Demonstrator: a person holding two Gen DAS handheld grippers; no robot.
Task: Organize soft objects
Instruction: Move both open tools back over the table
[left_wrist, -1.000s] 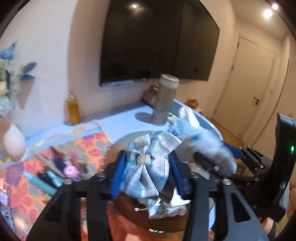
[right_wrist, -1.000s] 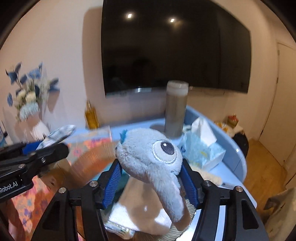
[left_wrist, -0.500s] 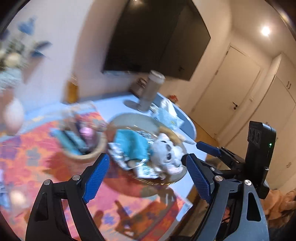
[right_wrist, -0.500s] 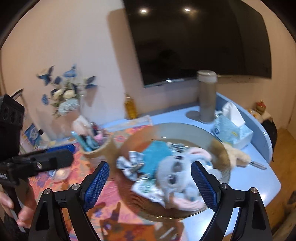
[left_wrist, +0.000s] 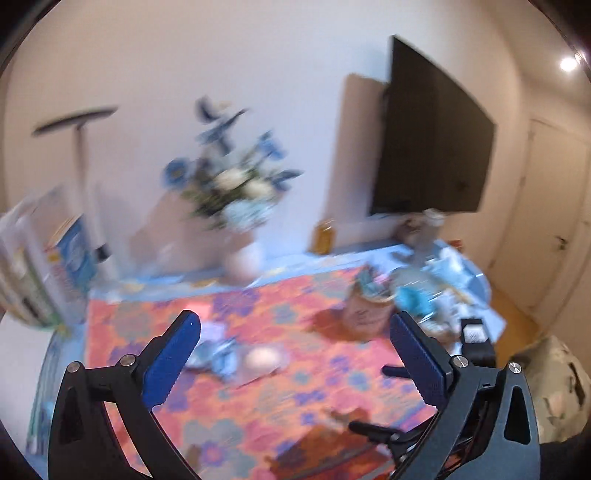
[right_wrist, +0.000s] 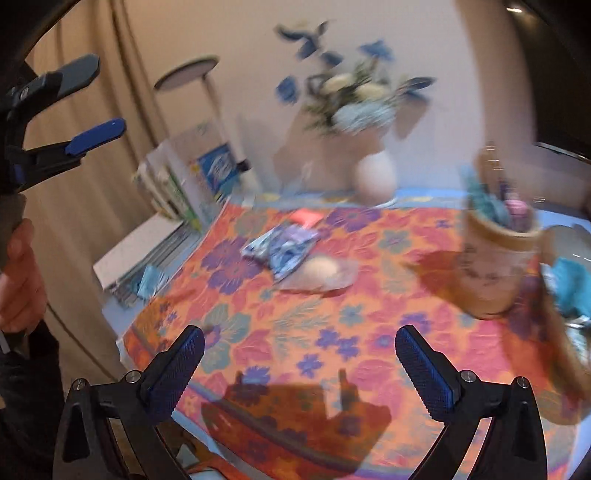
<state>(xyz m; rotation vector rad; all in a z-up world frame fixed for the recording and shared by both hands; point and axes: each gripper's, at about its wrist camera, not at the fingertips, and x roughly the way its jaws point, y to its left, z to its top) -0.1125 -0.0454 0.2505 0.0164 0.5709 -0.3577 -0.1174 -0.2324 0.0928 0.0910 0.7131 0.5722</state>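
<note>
Tools both opening wide with nothing between them, left tool (left_wrist: 295, 354), right tool (right_wrist: 299, 365), above floral cloth (right_wrist: 314, 332), blue fabric bundle (right_wrist: 284, 247) lying ahead.

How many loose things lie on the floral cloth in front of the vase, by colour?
Blue patterned fabric pile: 1
Pale round thing: 1
Pink-red piece: 1
Total: 3

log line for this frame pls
left gripper: opening, empty | right gripper: opening, empty | soft items: loose on cloth | frames blurred
</note>
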